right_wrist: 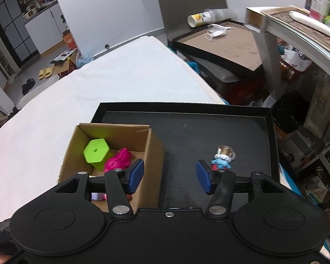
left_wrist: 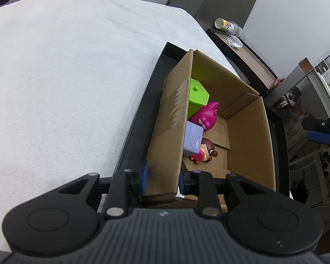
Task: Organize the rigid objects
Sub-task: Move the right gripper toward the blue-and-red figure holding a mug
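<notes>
An open cardboard box stands in a black tray on a white-covered table. Inside it lie a green hexagonal block, a magenta toy, a lilac block and a small brown-haired doll. My left gripper is shut on the box's near left wall. In the right wrist view the box sits at the tray's left, with the green block and the magenta toy inside. My right gripper is open and empty above the tray. A small blue figurine stands on the tray beside the right finger.
The white table cover stretches away to the left. A second brown-bottomed tray with a face mask and a fallen cup stands behind. Cluttered shelves stand on the right.
</notes>
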Tool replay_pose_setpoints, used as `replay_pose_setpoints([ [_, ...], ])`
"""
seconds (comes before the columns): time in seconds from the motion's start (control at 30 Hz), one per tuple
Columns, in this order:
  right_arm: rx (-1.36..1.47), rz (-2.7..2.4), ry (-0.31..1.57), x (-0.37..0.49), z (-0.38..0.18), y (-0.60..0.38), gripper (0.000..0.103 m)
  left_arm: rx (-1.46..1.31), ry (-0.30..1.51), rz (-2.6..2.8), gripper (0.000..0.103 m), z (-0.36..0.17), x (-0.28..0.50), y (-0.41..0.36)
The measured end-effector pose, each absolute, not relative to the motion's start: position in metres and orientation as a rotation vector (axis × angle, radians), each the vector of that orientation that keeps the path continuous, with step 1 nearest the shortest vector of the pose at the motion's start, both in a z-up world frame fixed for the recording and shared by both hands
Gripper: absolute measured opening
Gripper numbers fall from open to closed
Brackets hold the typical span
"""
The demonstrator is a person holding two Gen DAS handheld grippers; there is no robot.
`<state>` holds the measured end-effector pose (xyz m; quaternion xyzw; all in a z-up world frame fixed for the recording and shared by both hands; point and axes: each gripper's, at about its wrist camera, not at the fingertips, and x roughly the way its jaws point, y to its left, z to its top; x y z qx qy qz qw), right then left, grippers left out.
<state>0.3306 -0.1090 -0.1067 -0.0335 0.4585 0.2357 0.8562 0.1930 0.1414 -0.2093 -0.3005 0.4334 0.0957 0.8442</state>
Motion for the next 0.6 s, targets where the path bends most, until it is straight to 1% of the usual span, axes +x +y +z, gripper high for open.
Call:
replay_pose_setpoints([
  [0.2,-0.040,0.453,0.959,0.340,-0.123,-0.131,0.067,-0.633,0.917,0.206,0.025,-0.209,0.194,0.142],
  [0.4,-0.005,0.381,0.938,0.349,-0.157,-0.155,0.070,-0.625,0.916,0.211,0.024,-0.207,0.193,0.140],
  [0.6,0.061,0.339,0.955,0.360,-0.188,-0.166,0.070,-0.611,0.912,0.226,0.024,-0.206,0.195,0.136],
])
